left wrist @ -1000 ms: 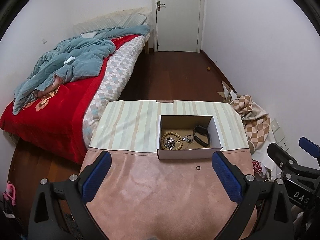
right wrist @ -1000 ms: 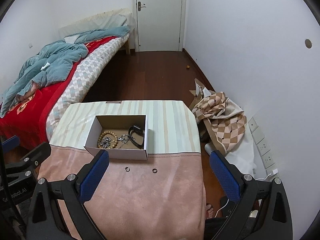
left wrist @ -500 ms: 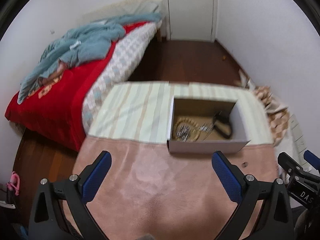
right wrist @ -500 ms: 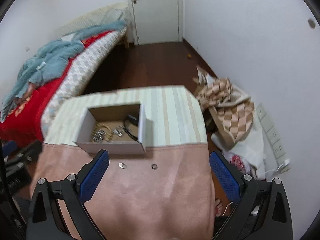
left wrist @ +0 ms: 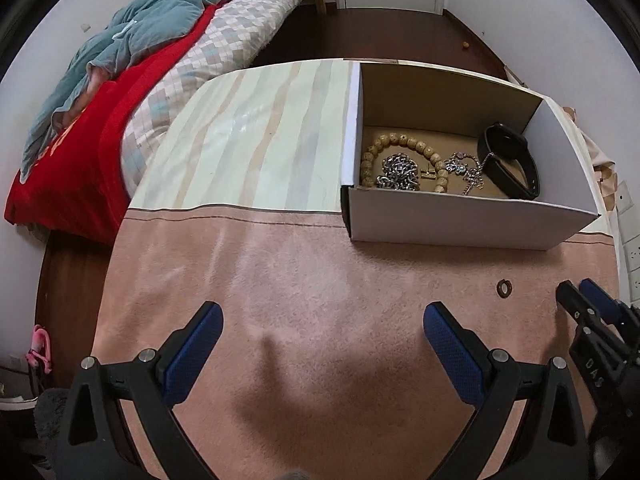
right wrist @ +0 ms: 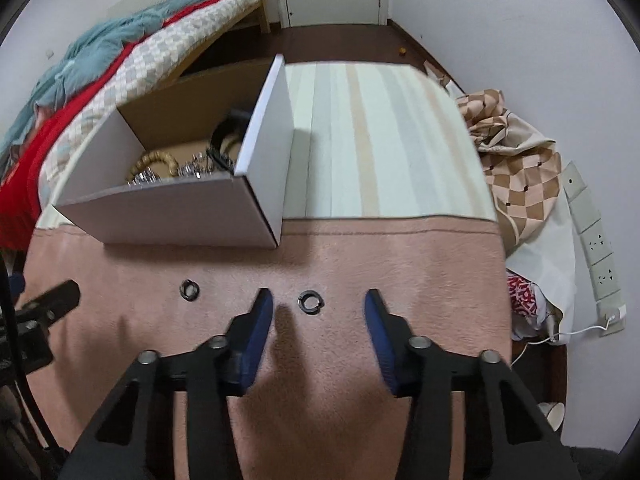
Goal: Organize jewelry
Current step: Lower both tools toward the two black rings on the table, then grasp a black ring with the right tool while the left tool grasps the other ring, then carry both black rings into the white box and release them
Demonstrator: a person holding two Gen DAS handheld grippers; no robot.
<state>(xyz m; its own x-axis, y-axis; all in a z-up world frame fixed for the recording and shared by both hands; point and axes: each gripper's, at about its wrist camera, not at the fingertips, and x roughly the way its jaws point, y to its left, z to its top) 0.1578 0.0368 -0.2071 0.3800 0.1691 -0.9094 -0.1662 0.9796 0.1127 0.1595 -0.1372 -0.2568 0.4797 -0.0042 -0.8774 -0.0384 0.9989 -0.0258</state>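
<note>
Both grippers have descended toward the pink cloth. Right gripper, jaws narrowed, empty, brackets one dark ring; left gripper gapes wide, empty. Second ring lies apart; white box of jewelry beyond.

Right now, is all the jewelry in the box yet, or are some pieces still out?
Mostly done. The white box already holds the bead bracelet, silver chain and black band. Nothing is in hand: the right gripper is open around one dark ring on the pink cloth, and the left gripper is open over bare cloth. Left to do: that ring and a second ring.
</note>
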